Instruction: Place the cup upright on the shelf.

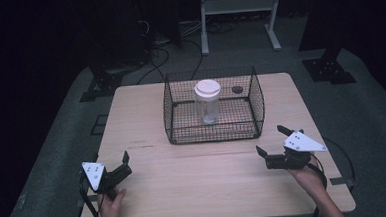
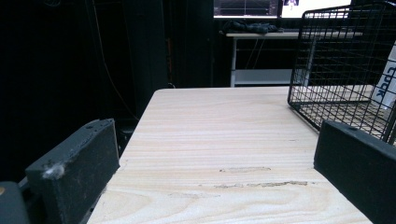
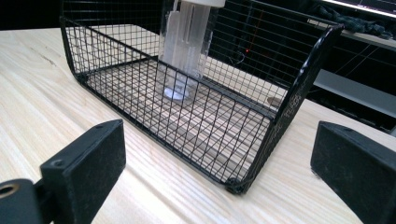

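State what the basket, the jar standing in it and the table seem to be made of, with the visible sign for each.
Basket: black coated wire, seen in its thin open grid. Jar: probably clear plastic, see-through wall, opaque white lid. Table: pale wood or wood-look laminate, matte, with grain lines.

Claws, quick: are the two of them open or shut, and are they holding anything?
Left claw: open, holding nothing, above the light wooden table.
Right claw: open, holding nothing, facing the black wire basket.

One wire basket (image 1: pixel 258 101), one lidded jar (image 1: pixel 207 101), two tongs.
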Tool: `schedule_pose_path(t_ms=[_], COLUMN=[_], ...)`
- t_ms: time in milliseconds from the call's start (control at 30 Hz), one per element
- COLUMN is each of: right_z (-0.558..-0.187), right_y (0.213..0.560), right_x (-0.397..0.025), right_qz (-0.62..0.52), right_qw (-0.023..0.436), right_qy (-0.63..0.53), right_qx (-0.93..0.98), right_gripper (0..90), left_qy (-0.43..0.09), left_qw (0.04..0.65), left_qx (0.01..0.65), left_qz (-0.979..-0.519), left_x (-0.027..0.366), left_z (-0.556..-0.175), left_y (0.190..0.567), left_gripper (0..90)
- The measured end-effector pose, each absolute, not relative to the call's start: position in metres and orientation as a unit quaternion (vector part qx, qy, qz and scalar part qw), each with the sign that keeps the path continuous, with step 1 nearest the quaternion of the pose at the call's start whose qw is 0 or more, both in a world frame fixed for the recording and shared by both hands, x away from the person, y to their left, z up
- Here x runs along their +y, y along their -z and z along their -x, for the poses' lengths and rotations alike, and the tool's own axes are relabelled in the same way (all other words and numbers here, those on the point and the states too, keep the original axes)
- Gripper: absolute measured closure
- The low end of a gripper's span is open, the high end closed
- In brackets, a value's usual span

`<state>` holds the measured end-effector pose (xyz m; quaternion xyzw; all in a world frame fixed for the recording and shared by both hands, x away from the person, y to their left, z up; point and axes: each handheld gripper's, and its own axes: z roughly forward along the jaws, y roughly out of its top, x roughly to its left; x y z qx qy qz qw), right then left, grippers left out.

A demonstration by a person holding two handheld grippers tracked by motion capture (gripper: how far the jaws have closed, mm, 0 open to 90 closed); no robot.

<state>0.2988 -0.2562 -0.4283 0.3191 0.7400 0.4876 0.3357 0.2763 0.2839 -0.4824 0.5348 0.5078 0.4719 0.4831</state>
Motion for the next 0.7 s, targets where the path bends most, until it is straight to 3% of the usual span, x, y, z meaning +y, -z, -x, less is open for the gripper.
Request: schedule_pose_path(t_ms=[400, 700], right_z=[-0.277, -0.239], right_y=[0.450, 0.462], right_x=[-0.263, -0.260], right_qz=[-0.332, -0.342], right_qw=[0.325, 0.332], right_qy=[-0.482, -0.513], right_qx=[0.742, 0.714], right_gripper=[2.8, 2.7], left_qy=[-0.472, -0.472], left_qw=[0.483, 0.483], left_qx=[0.508, 0.508], left_qz=[-0.535, -0.535], left_x=[0.284, 0.284], left_z=[-0.276, -0.277], left_y=[0.482, 0.482], left_gripper=[0.0, 0.0])
